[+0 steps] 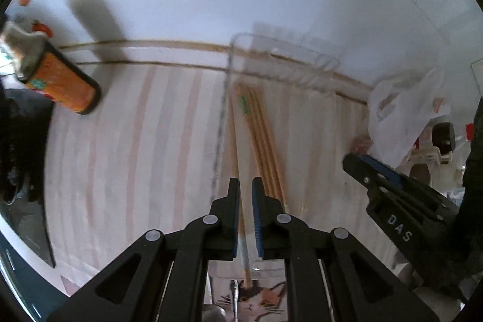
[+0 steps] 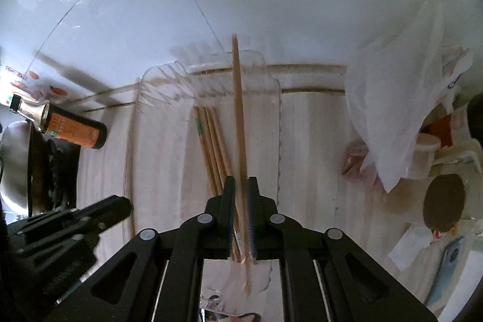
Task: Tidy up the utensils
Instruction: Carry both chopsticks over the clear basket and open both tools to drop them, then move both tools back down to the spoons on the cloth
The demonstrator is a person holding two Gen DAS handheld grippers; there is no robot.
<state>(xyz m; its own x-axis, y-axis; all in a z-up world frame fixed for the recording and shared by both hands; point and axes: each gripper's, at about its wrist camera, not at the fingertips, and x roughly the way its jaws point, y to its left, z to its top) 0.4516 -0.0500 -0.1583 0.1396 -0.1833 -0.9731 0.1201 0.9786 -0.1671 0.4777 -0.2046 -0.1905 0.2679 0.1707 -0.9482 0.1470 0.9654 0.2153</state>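
A clear plastic tray (image 2: 145, 98) lies on a striped cloth against the white wall; it also shows in the left wrist view (image 1: 241, 41). Several wooden chopsticks (image 2: 211, 141) lie in it, also seen in the left wrist view (image 1: 265, 147). My right gripper (image 2: 240, 186) is shut on a single wooden chopstick (image 2: 238, 98) that points forward over the tray. My left gripper (image 1: 246, 186) hovers over the tray's near end, its jaws a narrow gap apart, with one chopstick (image 1: 238, 159) lying below the gap. The right gripper (image 1: 371, 168) shows at the right of the left wrist view.
An orange bottle (image 1: 63, 80) lies on its side at the left, also in the right wrist view (image 2: 75, 129). A white plastic bag (image 2: 392, 110) and cups stand at the right. A metal bowl (image 2: 12, 165) sits far left. A spoon (image 1: 235, 301) lies on a cat-print mat below.
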